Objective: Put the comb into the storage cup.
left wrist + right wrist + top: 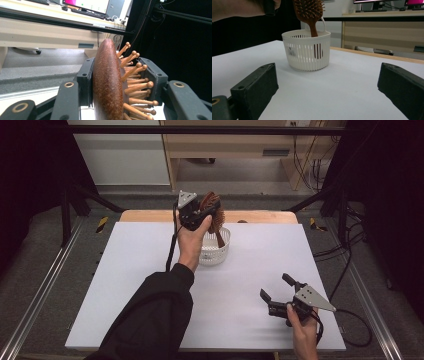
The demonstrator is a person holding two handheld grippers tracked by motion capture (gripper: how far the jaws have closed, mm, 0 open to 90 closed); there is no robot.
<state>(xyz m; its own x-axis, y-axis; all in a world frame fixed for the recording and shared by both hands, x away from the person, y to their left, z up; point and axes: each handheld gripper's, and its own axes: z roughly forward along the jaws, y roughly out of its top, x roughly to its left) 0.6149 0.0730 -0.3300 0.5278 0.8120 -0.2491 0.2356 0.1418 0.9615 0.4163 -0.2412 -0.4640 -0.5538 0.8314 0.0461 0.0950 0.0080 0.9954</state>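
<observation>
A brown wooden hairbrush (212,212) with knobbed bristles hangs handle-down into a small white slatted basket (216,251) near the table's far middle. My left gripper (206,214) is shut on the brush head. In the left gripper view the jaws press the brush's (107,82) smooth back on one side and its bristles on the other. The right gripper view has the brush (310,12) with its handle inside the basket (306,51). My right gripper (276,289) stands open near the front right, its fingers (254,87) wide apart with nothing between them.
The white table top (150,270) has free room left of the basket and between the basket and my right gripper. A wooden strip (260,216) runs along the far edge. Cables (350,260) lie on the floor at right.
</observation>
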